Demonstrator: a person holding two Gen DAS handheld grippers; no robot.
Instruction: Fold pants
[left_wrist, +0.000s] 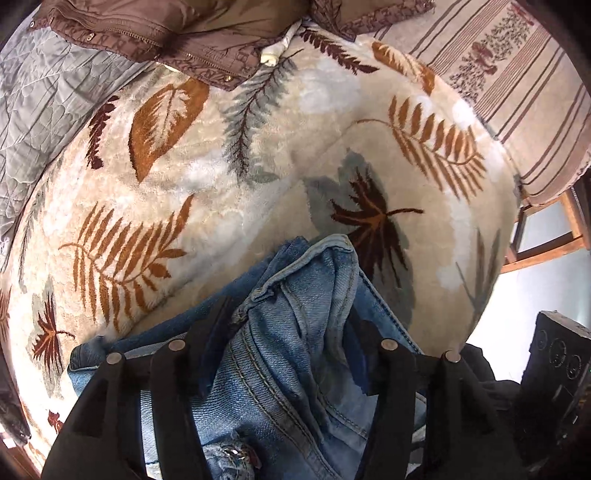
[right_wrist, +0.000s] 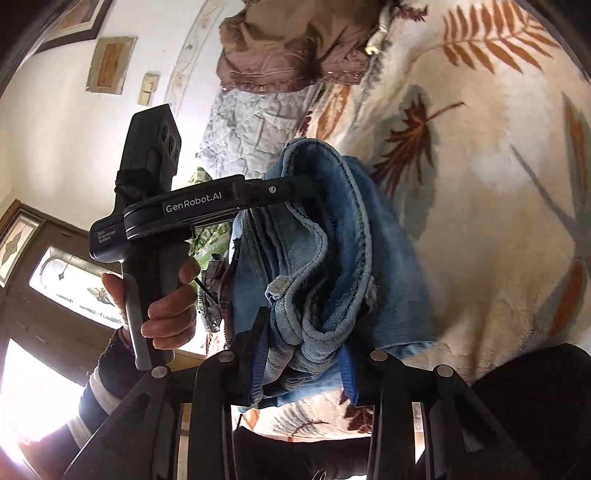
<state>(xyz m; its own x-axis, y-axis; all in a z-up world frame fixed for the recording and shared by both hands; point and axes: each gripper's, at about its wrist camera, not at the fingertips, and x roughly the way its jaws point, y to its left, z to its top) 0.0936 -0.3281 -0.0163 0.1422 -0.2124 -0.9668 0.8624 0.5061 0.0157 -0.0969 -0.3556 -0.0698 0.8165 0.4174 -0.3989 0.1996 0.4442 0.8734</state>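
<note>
Both grippers, left (left_wrist: 288, 332) and right (right_wrist: 301, 354), jaws clamped on lifted jeans (right_wrist: 314, 251)

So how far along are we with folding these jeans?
Midway, by the look of it. The light blue denim jeans are already bunched into several layers, so some folding seems done. In hand: the left tool and right tool both clamp the bundle, held above the cream leaf-patterned blanket. Left: laying it down flat and neatening the fold.
</note>
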